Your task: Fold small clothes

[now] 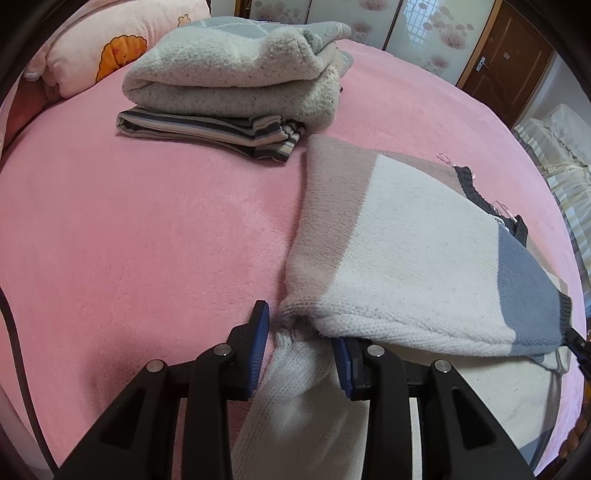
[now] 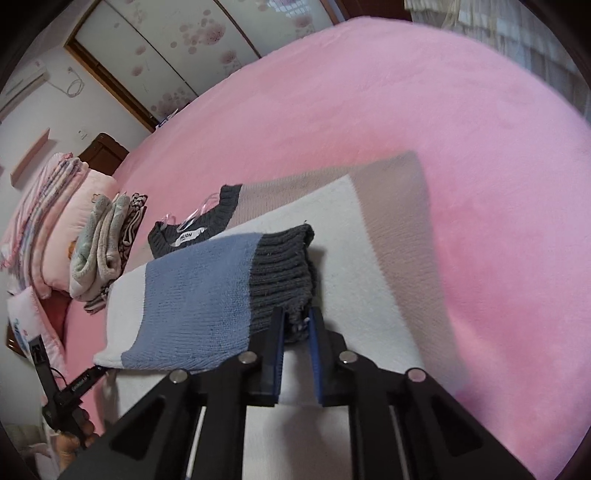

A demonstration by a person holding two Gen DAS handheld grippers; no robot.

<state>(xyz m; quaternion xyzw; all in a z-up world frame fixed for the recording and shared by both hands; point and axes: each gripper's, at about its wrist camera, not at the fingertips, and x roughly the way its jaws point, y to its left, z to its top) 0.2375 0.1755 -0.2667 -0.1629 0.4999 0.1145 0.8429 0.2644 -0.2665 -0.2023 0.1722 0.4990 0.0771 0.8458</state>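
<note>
Sweater (image 1: 406, 240): knitted, in blocks of white, beige-pink and dusty blue, trimmed in dark grey rib; spread on the pink bed cover (image 1: 147, 240), close in front of both grippers, with the body flat and one sleeve (image 2: 195, 295) folded across it. Nearest in the left wrist view, left gripper (image 1: 301, 328) clenched on a bunched fold of the white knit at the lower edge, blue pads against the cloth on either side, fabric trailing down between the black fingers. Nearest in the right wrist view, right gripper (image 2: 297, 314) pinching the ribbed cuff (image 2: 280, 266) of that sleeve, jaws nearly together, dark grey rib caught between the pads. Behind the cuff, a blue band, then white, running along the sleeve toward the shoulder. Under the sleeve, the white body panel, bordered by a beige-pink strip along the far and side edges. Farther on, at the top of the garment, a dark grey ribbed neckband (image 2: 192, 229) with a small white label (image 2: 186, 236) inside and a clear plastic piece (image 2: 207, 205) lying just beside it. Beyond the sweater, apart from it on the same cover, a stack of folded clothes: a fluffy grey-and-cream knit (image 1: 236, 81) resting on a striped garment (image 1: 207, 129). Behind the stack, a pale pink pillow (image 1: 110, 48) with an orange print. Farthest back, flower-patterned sliding panels (image 1: 369, 18) and a brown wooden door (image 1: 506, 62).
</note>
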